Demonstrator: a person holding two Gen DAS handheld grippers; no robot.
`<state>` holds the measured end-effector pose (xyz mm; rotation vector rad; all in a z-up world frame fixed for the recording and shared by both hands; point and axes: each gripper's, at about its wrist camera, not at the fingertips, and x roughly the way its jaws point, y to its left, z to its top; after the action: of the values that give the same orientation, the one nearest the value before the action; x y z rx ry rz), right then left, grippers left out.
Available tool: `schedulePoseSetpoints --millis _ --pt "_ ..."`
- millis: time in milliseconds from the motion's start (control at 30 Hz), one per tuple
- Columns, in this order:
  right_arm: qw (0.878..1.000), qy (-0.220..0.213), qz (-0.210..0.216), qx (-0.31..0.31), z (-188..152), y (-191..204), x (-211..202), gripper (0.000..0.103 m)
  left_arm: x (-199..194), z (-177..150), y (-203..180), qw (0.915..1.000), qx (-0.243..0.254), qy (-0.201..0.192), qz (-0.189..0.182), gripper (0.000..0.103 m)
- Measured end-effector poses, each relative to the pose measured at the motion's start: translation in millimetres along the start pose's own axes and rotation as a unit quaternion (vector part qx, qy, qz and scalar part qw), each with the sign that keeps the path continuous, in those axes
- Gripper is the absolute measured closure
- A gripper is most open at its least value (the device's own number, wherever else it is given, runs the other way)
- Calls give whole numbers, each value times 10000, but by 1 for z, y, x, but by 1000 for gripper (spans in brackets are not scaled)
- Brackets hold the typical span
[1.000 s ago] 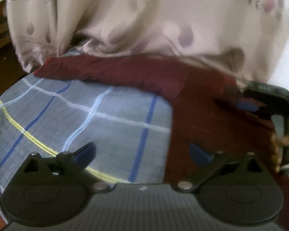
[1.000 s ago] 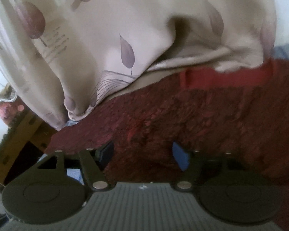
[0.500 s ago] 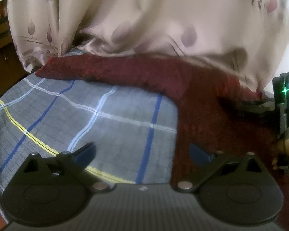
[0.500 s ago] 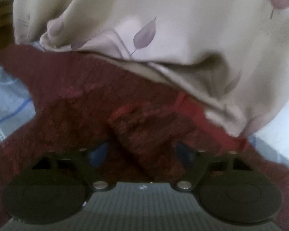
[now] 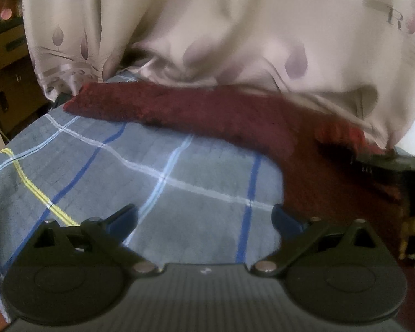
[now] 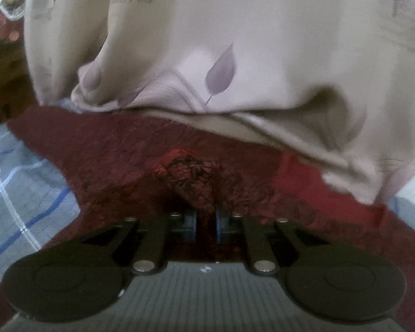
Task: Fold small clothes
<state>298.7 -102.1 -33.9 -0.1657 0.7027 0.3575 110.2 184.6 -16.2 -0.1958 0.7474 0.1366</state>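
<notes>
A dark red fuzzy garment (image 5: 207, 110) lies on a grey-blue checked cloth (image 5: 152, 188). One leg of it runs to the far left, and the rest spreads to the right. My left gripper (image 5: 204, 218) is open and empty, low over the checked cloth beside the garment's edge. In the right wrist view the garment (image 6: 102, 149) fills the middle. My right gripper (image 6: 206, 225) is shut on a bunched ridge of the garment (image 6: 191, 177), which stands up between the jaws.
A beige curtain with purple leaf prints (image 5: 235, 33) hangs over the far edge and rests on the garment; it also shows in the right wrist view (image 6: 235, 55). Brown boxes (image 5: 5, 63) stand at the far left. The other gripper's dark body (image 5: 387, 166) shows at right.
My right gripper has closed from open onto a raised fold of the red garment. My left gripper has shifted a little left over the checked cloth and stays open.
</notes>
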Motion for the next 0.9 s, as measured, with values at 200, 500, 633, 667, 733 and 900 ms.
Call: schedulePoseSetpoints --millis 200,500,633,667,733,900 --pt "9902 -691 823 895 -7 -21 -32 22 28 21 25 9982 -385 299 -339 0" --pt "9788 -1092 1419 992 -33 -10 -96 22 81 57 91 9787 -1801 500 -848 0" --pt "9758 -1073 1608 1026 -48 1 -109 22 109 72 121 9629 -2389 479 -1159 0" --pt "9750 -1067 1656 1026 -50 4 -111 22 114 73 129 9552 -2638 423 -1278 0" --pt "9739 -1060 1728 1021 -54 11 -116 22 120 78 140 9458 -2903 268 -1427 0" --pt "9728 -1048 1816 989 -58 22 -121 22 138 79 166 9077 -3791 126 -1796 0"
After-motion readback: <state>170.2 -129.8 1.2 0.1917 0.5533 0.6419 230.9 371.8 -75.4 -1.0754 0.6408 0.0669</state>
